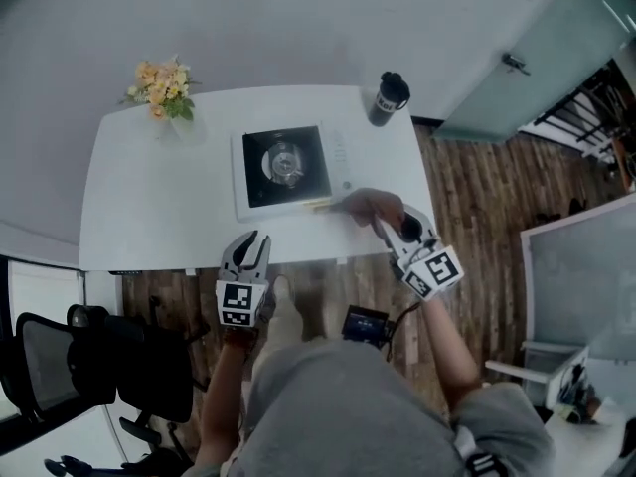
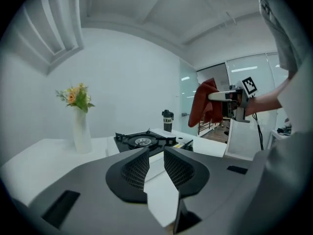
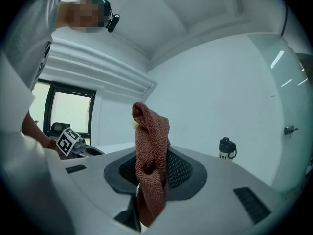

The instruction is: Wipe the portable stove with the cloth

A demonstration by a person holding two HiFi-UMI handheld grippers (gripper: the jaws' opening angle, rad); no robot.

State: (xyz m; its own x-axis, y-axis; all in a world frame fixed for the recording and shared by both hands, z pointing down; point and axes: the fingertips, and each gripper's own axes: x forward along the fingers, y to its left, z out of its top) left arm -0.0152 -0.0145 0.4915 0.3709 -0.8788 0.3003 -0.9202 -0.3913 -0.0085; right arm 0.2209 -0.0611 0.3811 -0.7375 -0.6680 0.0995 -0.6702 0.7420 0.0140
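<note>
In the head view the portable stove (image 1: 286, 167) sits near the middle of the white table (image 1: 149, 217), its black burner top facing up and a white control strip along its right side. The right gripper (image 1: 386, 225), just right of centre in the frame, is clamped on the reddish-brown cloth (image 3: 150, 155). The right gripper view shows the cloth pinched between the jaws, bunched and standing up above them, with an end hanging below. From above, the cloth is a blurred patch over the table's near edge, just beside the stove's lower right corner; whether it touches the stove cannot be told. The left gripper (image 1: 253, 248) is left of centre, at the table's near edge, with its jaws a moderate way apart and nothing between them. In the left gripper view the white tabletop shows through the gap, with the stove beyond. A vase of flowers (image 1: 164, 89) stands at the table's upper left corner and a dark tumbler (image 1: 390, 97) at its upper right corner. A black office chair (image 1: 99, 366) fills the lower left of the frame
</note>
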